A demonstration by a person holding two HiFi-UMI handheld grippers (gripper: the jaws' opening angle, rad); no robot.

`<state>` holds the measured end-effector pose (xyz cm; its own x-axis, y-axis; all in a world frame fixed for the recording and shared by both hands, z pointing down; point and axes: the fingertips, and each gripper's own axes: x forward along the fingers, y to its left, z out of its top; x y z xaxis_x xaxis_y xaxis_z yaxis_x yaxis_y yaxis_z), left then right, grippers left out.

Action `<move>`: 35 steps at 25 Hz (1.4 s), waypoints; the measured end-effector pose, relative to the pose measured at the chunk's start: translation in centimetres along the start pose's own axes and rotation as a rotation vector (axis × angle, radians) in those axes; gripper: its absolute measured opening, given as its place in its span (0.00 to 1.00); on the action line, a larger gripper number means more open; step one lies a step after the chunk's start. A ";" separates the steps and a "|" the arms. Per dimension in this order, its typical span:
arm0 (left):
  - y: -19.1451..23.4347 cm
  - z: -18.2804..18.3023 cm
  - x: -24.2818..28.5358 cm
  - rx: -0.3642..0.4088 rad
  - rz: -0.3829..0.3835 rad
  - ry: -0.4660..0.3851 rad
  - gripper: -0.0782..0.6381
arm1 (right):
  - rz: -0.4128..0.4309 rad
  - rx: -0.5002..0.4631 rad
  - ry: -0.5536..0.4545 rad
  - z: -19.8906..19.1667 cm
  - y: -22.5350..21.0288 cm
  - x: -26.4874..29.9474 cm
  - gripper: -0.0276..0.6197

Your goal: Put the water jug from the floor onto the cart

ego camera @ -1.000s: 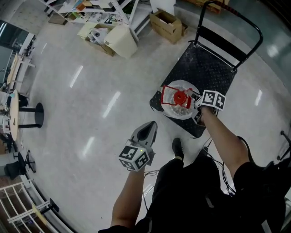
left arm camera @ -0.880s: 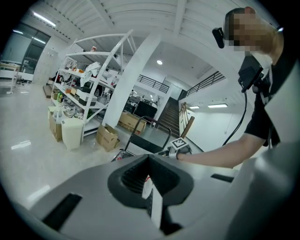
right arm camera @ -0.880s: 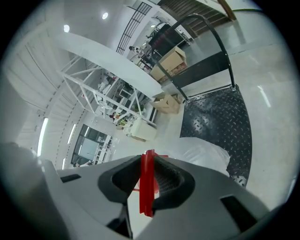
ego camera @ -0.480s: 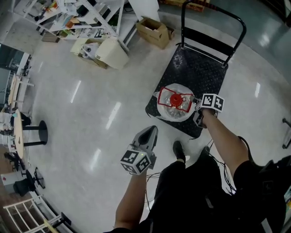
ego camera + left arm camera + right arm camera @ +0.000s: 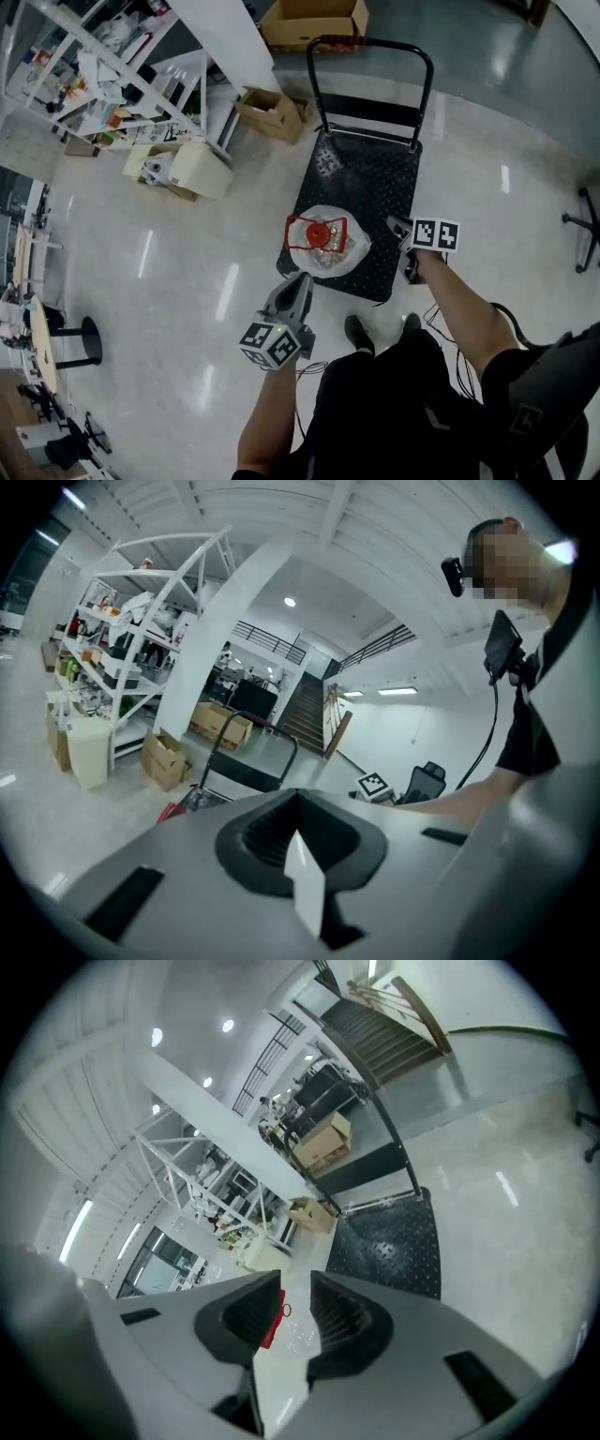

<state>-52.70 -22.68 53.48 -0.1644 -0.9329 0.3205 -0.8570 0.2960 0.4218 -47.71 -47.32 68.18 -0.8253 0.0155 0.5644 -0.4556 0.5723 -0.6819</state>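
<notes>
water jug (image 5: 323, 248) stood on cart (image 5: 367, 176) near end | right tool (image 5: 395, 224) over cart, jaws just opened, nothing gripped | left tool (image 5: 298, 281) off cart's near end, clenched empty

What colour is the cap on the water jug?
Red. The cap of the water jug shows best in the head view.

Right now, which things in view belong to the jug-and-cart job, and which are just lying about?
Job: water jug, standing on the cart's deck; cart.
Lying about: cardboard boxes, white bin, shelving rack, office chair.
</notes>
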 end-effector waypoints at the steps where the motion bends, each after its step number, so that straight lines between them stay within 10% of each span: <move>1: -1.1 0.5 0.9 0.009 -0.029 -0.004 0.10 | 0.007 -0.006 -0.036 1.0 -0.1 -1.8 0.19; 18: -26.8 7.5 12.5 0.177 -0.502 -0.055 0.10 | -0.145 -0.339 -0.492 13.5 -1.9 -39.0 0.05; 35: -36.7 5.5 13.4 0.273 -0.532 0.005 0.10 | -0.272 -0.404 -0.555 11.5 -8.4 -47.6 0.05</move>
<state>-26.13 -47.14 37.66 0.3234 -0.9373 0.1298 -0.9157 -0.2754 0.2926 -8.49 -62.26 41.70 -0.7969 -0.5257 0.2977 -0.5981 0.7559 -0.2661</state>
